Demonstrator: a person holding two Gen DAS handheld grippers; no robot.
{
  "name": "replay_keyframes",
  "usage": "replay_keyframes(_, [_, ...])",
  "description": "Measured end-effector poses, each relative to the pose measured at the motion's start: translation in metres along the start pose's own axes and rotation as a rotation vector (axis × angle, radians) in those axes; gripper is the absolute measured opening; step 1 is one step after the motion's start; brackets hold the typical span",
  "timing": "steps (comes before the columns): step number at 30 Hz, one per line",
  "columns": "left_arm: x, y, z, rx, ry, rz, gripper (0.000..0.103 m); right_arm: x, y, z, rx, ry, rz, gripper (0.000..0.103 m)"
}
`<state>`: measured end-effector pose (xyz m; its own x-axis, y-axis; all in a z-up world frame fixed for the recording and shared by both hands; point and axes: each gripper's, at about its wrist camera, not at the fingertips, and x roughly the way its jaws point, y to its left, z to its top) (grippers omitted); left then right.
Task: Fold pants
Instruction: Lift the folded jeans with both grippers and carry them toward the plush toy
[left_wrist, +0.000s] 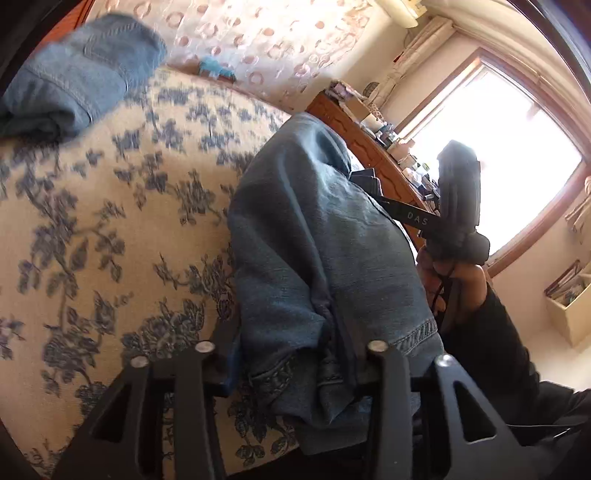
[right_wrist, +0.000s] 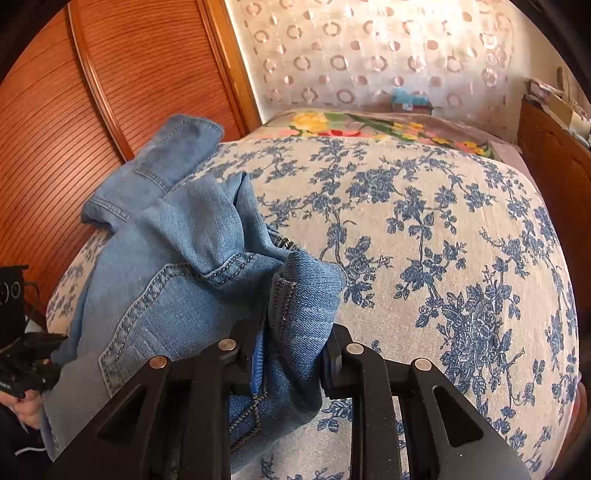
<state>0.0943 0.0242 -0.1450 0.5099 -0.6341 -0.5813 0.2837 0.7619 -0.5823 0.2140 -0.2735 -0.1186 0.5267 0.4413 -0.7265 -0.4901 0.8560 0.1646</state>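
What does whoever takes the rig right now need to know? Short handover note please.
Left gripper: shut on a bunched fold of the jeans near a stitched hem, lifted above the floral bedspread.
Right gripper: shut on denim beside the zipper, with the waistband and pocket end heaped to its left on the bedspread.
Done: both ends gripped. No flat fold is visible; the denim is crumpled in both views.
Left: spread the jeans flat on the bed, lay leg on leg, fold them over, release.

We see a floral-covered bed (right_wrist: 424, 229), a ribbed wooden wardrobe (right_wrist: 110, 92), circle-patterned wallpaper (right_wrist: 369, 55) and a bright window (left_wrist: 498, 177).
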Motion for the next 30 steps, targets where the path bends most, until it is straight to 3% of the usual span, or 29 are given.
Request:
replay_keyframes(5, [-0.016, -0.008, 0.006, 0.014, -0.049, -0.028, 0.018, -0.017, 0.018, 0.023, -0.026, -0.067, 0.029, 0.018])
replay_keyframes(14, [-0.064, 0.007, 0.029, 0.005, -0.182, -0.004, 0.015, -0.051, 0.101, 0.095, -0.201, -0.184, 0.077, 0.017])
replay_keyframes(30, [-0.147, 0.069, 0.121, 0.04, -0.336, 0.157, 0.015, -0.007, 0.191, 0.222, -0.32, -0.278, 0.167, 0.017])
